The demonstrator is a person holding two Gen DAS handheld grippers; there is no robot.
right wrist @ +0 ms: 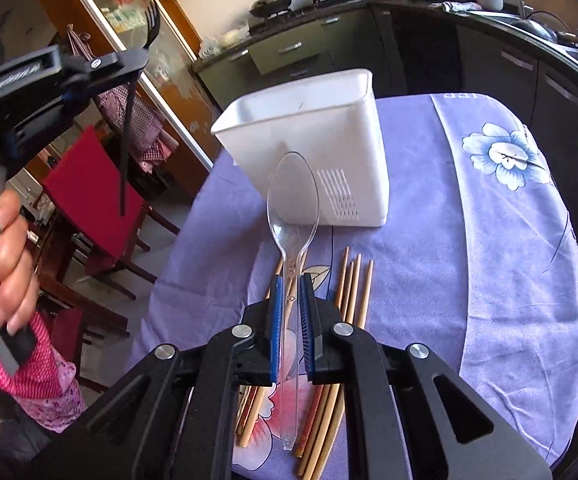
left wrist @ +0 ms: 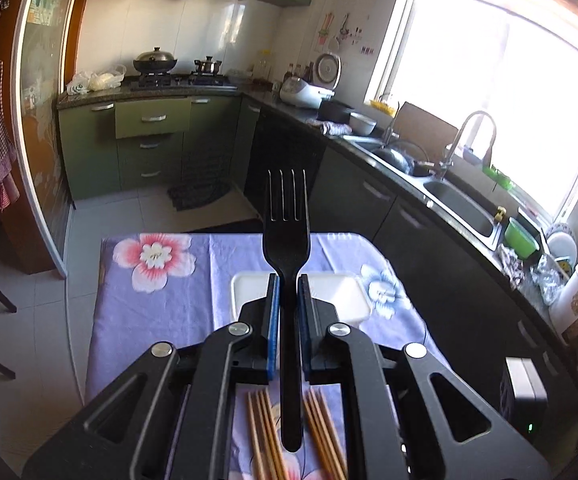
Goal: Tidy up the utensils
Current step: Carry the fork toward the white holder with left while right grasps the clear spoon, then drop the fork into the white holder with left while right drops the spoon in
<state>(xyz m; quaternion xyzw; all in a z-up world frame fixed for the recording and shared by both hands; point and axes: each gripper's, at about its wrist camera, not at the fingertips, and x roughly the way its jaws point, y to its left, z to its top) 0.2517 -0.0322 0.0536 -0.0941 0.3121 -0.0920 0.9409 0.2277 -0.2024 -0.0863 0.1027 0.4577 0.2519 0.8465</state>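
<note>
Fork first, from the left wrist view: your left gripper [left wrist: 288, 276] has its jaws pinched on the neck of the black plastic fork [left wrist: 287, 236], handle running back between them, tines pointing forward. The white rectangular plastic utensil bin [left wrist: 245, 292] sits just ahead and below, on the table [left wrist: 169, 304] under its purple floral cloth.

From the right wrist view, your right gripper [right wrist: 290, 278] has its jaws clamped on the handle of the clear plastic spoon [right wrist: 292, 196], bowl forward, aimed at the bin, which stands ahead and slightly right. Wooden chopsticks [right wrist: 355, 280] lie beneath, parallel to the spoon. Both hands look about equally near the bin.
</note>
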